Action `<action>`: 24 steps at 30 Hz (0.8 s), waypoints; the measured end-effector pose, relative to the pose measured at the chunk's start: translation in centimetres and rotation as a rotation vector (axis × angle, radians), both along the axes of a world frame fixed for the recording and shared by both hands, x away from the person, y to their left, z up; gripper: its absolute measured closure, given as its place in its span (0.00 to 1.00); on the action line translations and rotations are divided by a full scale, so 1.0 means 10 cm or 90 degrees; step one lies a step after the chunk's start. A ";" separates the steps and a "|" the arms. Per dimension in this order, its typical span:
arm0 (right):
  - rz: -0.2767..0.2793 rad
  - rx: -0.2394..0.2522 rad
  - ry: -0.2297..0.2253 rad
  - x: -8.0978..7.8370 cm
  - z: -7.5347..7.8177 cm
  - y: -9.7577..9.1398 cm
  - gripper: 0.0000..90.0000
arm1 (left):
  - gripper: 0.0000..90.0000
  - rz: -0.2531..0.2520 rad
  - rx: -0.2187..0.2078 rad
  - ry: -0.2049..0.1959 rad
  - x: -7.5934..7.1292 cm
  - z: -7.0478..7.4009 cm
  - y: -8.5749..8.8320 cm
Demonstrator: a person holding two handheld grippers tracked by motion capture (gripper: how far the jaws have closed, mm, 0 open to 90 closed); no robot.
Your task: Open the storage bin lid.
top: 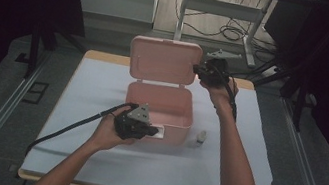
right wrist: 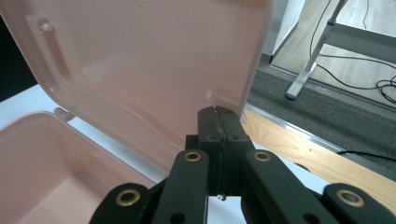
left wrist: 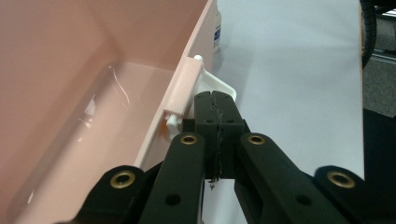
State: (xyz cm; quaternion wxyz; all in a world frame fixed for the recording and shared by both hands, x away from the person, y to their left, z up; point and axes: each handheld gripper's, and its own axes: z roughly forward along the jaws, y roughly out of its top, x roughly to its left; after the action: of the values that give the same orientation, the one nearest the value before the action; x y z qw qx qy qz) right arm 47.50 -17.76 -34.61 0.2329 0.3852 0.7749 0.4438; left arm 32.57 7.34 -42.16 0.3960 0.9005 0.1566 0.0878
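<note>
A pink plastic box (top: 179,120) stands in the middle of the table with its lid (top: 163,61) raised upright at the back. My left gripper (top: 154,131) is at the box's front wall, jaws shut together with nothing between them. In the left gripper view its tips (left wrist: 215,97) sit right at the white latch (left wrist: 223,87) beside the pink wall (left wrist: 182,88). My right gripper (top: 197,69) is up at the lid's right edge, also shut and empty. In the right gripper view its tips (right wrist: 216,111) nearly touch the lid's rim (right wrist: 243,93).
A small white bottle (top: 201,137) stands on the white table cover (top: 92,151) just right of the box's front corner, also seen as a bottle (left wrist: 216,29) beyond the latch. Desk legs and cables (top: 233,32) lie on the floor behind the table.
</note>
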 end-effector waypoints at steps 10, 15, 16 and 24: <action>0.004 -0.015 -0.007 -0.11 0.05 -0.06 0.99 | 1.00 -0.001 -0.002 0.000 0.00 0.00 0.00; 0.007 -0.027 -0.005 -0.22 0.05 -0.14 0.99 | 1.00 0.000 -0.001 -0.002 -0.01 -0.01 0.00; 0.008 -0.027 -0.004 -0.24 0.04 -0.16 0.98 | 1.00 0.000 -0.001 -0.002 -0.01 -0.01 0.00; 0.020 -0.046 0.000 -0.42 0.00 -0.27 0.97 | 1.00 0.006 -0.009 0.001 -0.02 -0.01 -0.01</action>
State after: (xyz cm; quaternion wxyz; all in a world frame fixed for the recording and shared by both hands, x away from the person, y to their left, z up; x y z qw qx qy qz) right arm 43.34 -20.43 -34.57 0.2396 0.3644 0.7965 0.4189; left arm 32.38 7.22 -42.30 0.4016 0.8972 0.1616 0.0877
